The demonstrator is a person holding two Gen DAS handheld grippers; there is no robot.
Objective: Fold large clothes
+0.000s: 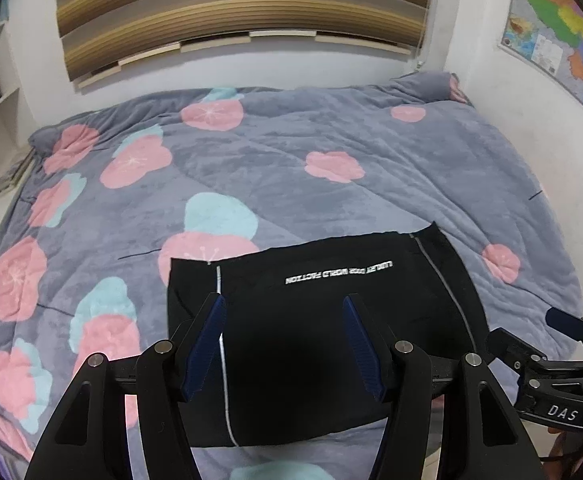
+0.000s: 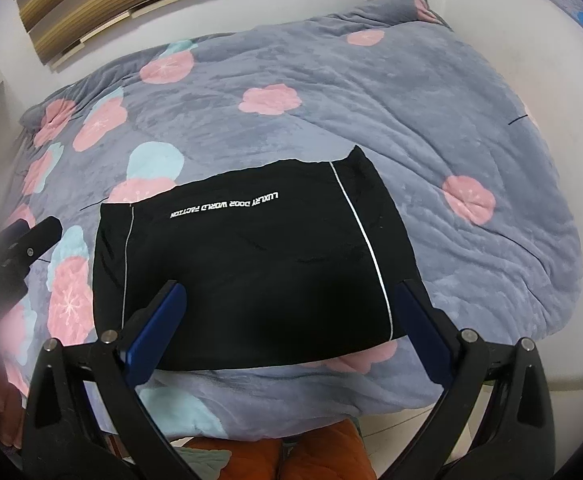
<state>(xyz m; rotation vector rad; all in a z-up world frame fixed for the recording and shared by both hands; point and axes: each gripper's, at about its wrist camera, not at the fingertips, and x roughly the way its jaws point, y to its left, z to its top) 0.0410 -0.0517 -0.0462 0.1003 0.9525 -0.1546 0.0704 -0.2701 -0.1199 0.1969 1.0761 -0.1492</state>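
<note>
Hovering with fingers spread apart and empty above the black garment [image 2: 247, 260], already a neat folded rectangle on the floral quilt [image 2: 431, 100] near its front edge, left tool [image 1: 283, 312] and right tool [image 2: 291, 296] look finished folding; next is probably withdrawing.

garments: one black folded garment [image 1: 315, 340] lying on the bed | quilts: one flowered quilt [image 1: 291, 168] covering it | hand-held grippers: two showing, left hand-held gripper [image 1: 283, 320], right hand-held gripper [image 2: 291, 300] | wall maps: one map [image 1: 563, 32] hanging | blinds: one blind [image 1: 235, 4] hanging
</note>
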